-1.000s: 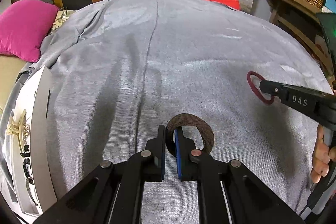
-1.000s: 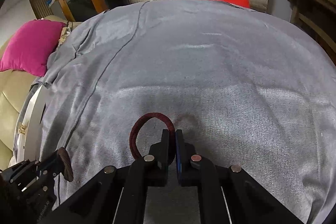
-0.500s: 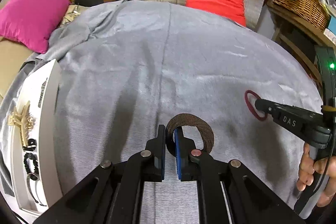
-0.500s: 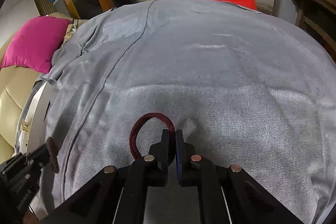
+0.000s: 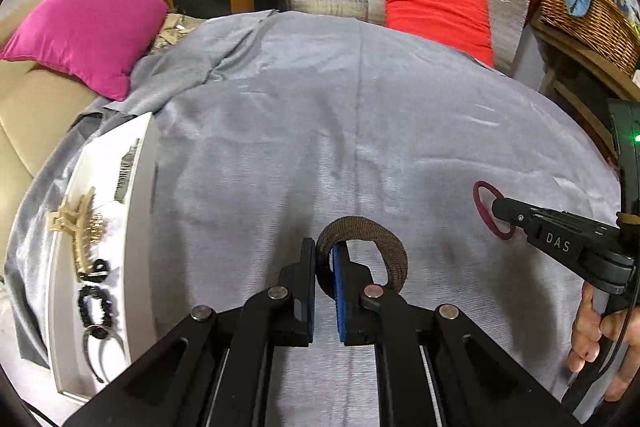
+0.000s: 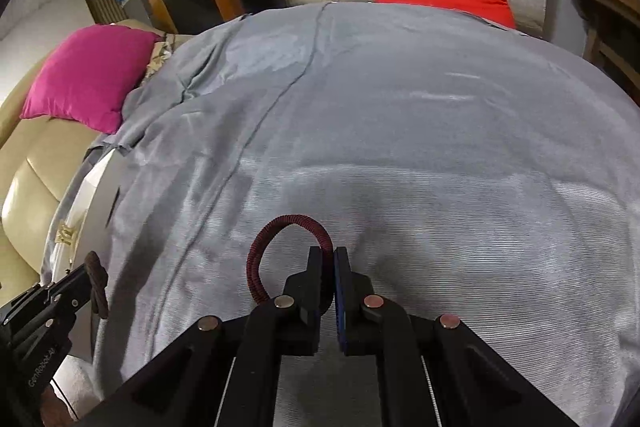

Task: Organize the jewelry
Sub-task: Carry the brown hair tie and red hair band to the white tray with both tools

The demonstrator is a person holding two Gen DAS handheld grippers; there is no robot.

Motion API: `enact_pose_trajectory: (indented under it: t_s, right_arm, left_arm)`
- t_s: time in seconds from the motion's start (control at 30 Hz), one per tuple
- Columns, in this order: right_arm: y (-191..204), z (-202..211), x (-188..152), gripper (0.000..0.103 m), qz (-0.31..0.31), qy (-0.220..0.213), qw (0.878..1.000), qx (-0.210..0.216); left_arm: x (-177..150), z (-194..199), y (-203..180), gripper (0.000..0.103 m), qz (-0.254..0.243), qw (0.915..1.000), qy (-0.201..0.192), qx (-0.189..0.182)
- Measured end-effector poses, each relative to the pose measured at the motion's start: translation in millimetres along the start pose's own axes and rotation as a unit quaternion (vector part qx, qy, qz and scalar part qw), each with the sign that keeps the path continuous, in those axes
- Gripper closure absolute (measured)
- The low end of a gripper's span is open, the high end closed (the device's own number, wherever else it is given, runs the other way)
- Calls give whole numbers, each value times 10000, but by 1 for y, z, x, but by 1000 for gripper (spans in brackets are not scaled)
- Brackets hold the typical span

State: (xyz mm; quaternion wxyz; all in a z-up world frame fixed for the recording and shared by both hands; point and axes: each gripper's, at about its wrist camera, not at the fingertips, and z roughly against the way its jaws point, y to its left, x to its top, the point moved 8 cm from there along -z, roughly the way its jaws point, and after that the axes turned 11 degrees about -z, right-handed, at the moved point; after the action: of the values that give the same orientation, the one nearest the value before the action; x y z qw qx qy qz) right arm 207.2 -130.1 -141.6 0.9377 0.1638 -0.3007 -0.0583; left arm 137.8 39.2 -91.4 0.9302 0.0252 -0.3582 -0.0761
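My left gripper [image 5: 324, 247] is shut on a brown woven bangle [image 5: 376, 239] and holds it above the grey cloth. My right gripper [image 6: 333, 255] is shut on a dark red corded ring [image 6: 280, 227], also held above the cloth; it shows in the left wrist view [image 5: 486, 207] at the right. A white tray [image 5: 136, 163] lies at the left with a gold hair claw [image 5: 80, 227], a black beaded bracelet [image 5: 94, 307] and other dark pieces in it. The left gripper with the brown bangle [image 6: 98, 279] shows at the lower left of the right wrist view.
A grey cloth [image 5: 360, 131] covers the table. A pink cushion [image 5: 88, 27] lies on a beige sofa at the left. A red cushion [image 5: 436, 11] leans on silver foil at the back. A wicker basket [image 5: 588, 15] stands at the right on a wooden shelf.
Both grippers have risen and pulled back a little with their rings. In the left wrist view the tray has come further into sight at the left.
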Motion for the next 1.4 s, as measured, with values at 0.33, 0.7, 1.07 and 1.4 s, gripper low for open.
enact_pose_trajectory:
  t_s: [0.33, 0.7, 1.07, 1.4]
  right_arm:
    - [60, -11, -22, 97, 213, 147, 9986, 461]
    - [140, -9, -45, 97, 568, 18, 9905, 1251]
    - [180, -8, -64, 97, 781, 55, 9814, 1755]
    - [201, 0, -71, 97, 871, 136, 9748, 2051]
  left_arm:
    - [-13, 19, 44, 94, 160, 9992, -108, 338]
    - [-38, 36, 105, 95, 452, 9961, -140, 748]
    - [-58, 45, 147, 95, 702, 9925, -63, 996]
    - [-69, 47, 154, 94, 750, 9920, 73, 1013]
